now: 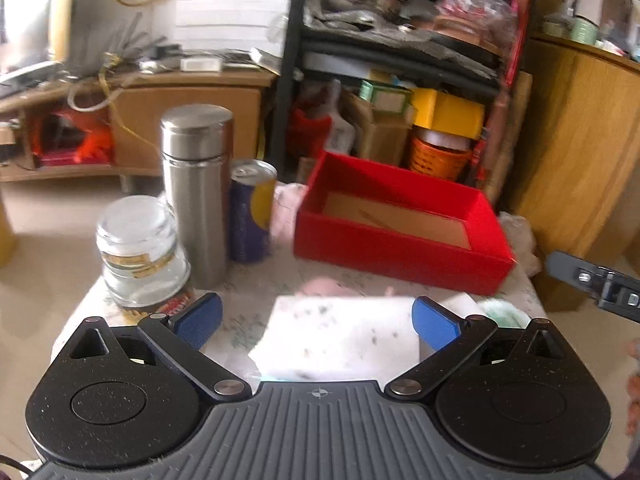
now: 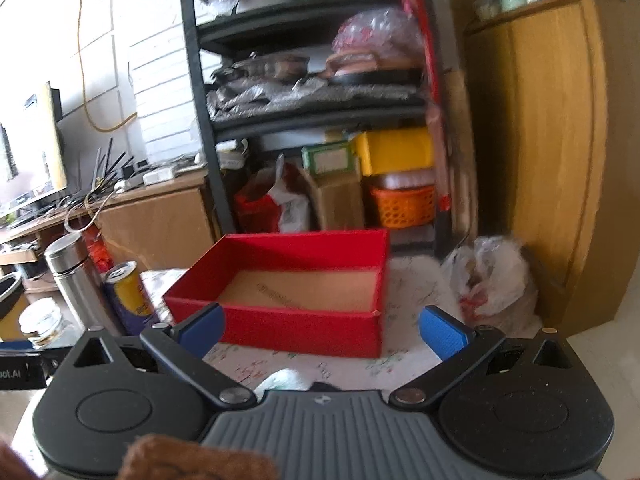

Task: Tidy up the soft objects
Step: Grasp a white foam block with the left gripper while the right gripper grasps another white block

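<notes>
Under left tool [image 1: 316,318], blurred white sponge [image 1: 340,340]

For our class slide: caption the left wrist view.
Open left gripper hovers over a white sponge, empty red box beyond.

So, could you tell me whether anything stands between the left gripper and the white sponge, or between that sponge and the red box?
Nothing visible does. The left gripper is open with the white sponge right between its fingers, and only bare tablecloth separates it from the empty red box. The steel flask and can stand off to the left.
</notes>
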Action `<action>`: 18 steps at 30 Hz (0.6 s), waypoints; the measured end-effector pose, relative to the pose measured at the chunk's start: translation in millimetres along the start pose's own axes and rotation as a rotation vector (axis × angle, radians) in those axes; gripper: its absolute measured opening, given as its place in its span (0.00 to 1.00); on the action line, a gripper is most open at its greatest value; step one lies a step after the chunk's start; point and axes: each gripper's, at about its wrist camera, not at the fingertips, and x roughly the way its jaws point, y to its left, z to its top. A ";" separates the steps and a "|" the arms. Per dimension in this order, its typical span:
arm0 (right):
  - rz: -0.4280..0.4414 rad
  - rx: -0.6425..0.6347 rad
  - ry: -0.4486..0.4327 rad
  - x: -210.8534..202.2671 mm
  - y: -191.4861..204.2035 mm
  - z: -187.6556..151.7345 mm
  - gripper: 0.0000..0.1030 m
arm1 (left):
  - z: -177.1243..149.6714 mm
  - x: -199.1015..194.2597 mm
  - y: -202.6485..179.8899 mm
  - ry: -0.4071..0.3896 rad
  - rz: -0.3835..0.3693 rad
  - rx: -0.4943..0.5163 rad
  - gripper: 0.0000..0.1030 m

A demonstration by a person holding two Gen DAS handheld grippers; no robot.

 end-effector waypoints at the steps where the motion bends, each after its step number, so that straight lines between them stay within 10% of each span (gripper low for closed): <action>1: 0.040 -0.017 0.015 0.9 2.2 0.6 0.77 | -0.3 -2.9 3.8 -0.002 -0.020 0.002 0.94; 12: 0.200 -0.362 0.040 -0.6 48.3 -34.9 0.77 | 9.5 20.6 48.4 0.114 -0.272 -0.332 0.93; 18: 0.201 -0.434 0.028 3.8 56.7 -35.4 0.77 | 16.6 46.1 30.9 0.187 -0.237 -0.268 0.94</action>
